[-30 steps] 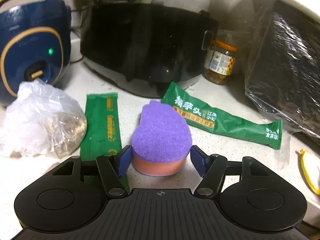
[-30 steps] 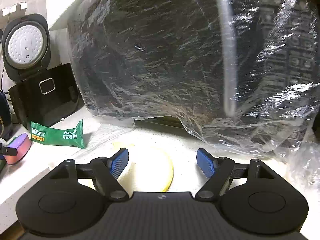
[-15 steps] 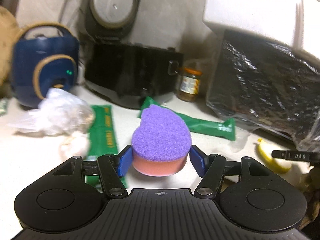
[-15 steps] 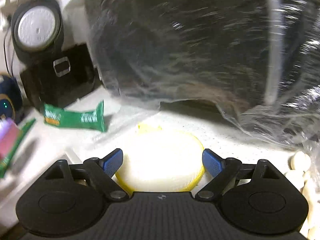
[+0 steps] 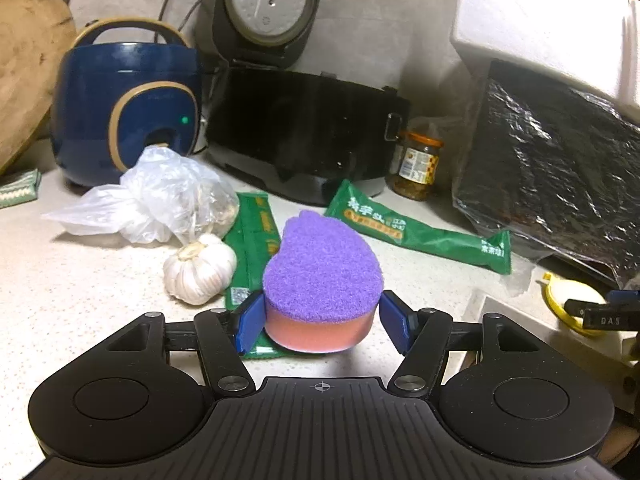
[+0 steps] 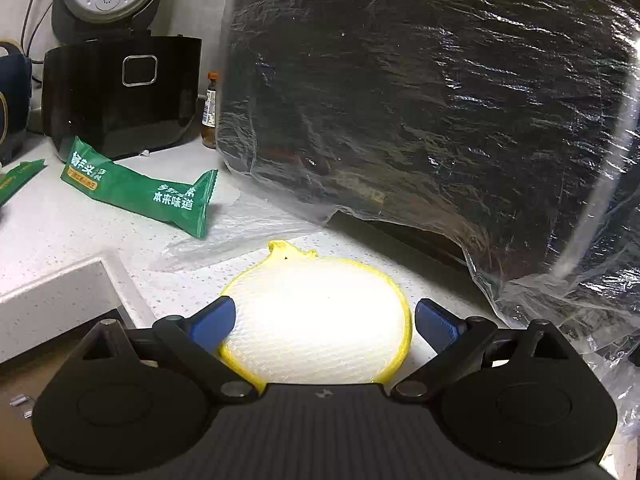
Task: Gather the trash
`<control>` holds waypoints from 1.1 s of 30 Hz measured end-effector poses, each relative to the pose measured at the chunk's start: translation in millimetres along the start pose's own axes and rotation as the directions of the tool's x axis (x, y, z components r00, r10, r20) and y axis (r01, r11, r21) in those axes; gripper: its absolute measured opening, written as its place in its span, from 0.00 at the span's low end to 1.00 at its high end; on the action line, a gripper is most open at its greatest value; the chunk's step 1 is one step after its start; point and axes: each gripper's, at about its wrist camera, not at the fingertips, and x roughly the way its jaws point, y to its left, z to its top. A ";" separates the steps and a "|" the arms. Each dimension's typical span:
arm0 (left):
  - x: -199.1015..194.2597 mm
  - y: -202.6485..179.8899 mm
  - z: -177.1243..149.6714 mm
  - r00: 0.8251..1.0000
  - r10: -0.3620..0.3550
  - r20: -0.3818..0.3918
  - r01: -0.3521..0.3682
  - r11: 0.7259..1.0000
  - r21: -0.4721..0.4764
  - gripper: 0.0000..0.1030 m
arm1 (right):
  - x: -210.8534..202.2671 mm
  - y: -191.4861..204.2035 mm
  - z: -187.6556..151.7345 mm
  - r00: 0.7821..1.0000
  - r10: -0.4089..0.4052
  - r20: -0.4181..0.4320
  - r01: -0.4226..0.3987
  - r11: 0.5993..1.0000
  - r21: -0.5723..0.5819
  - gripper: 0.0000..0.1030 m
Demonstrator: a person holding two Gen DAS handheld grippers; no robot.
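My left gripper (image 5: 322,322) is shut on a purple-topped pink sponge (image 5: 322,276) and holds it above the counter. Below lie a green wrapper (image 5: 254,240) and a second green wrapper (image 5: 420,236), also in the right wrist view (image 6: 136,190). My right gripper (image 6: 324,326) is open, its fingers on either side of a round white pad with a yellow rim (image 6: 316,316) that lies on the counter; the pad also shows in the left wrist view (image 5: 568,300).
A garlic bulb (image 5: 200,266) and a clear plastic bag (image 5: 160,200) lie left. A blue rice cooker (image 5: 124,108), a black cooker (image 5: 304,132), a jar (image 5: 418,164) and a plastic-wrapped black appliance (image 6: 420,100) stand behind. A counter edge (image 6: 60,292) drops off at the left.
My left gripper has lifted the sponge off the counter and pulled back. My right gripper has moved forward around the yellow-rimmed pad, still open.
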 end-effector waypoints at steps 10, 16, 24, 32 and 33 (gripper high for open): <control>-2.8 13.6 -2.5 0.997 -0.072 0.026 0.074 0.994 -0.085 0.66 | -15.8 2.2 -3.4 1.000 -0.027 -0.009 0.026 0.999 -0.041 0.33; -5.1 17.3 -3.0 0.994 -0.098 0.038 0.102 0.989 -0.106 0.66 | -25.4 -6.4 -8.9 0.998 -0.061 -0.032 0.061 0.998 -0.022 0.28; -6.5 15.7 -4.1 0.994 -0.097 0.046 0.101 0.990 -0.099 0.66 | -34.4 -16.2 -14.9 0.997 -0.082 -0.009 0.081 0.996 -0.042 0.80; -6.4 15.6 -4.3 0.994 -0.101 0.045 0.105 0.989 -0.102 0.66 | 2.5 -39.2 -6.1 0.994 -0.015 -0.104 0.026 0.993 0.111 0.93; -6.5 15.4 -4.4 0.994 -0.101 0.045 0.105 0.989 -0.101 0.66 | 5.4 -38.6 -5.7 0.994 -0.025 -0.108 0.036 0.993 0.108 0.93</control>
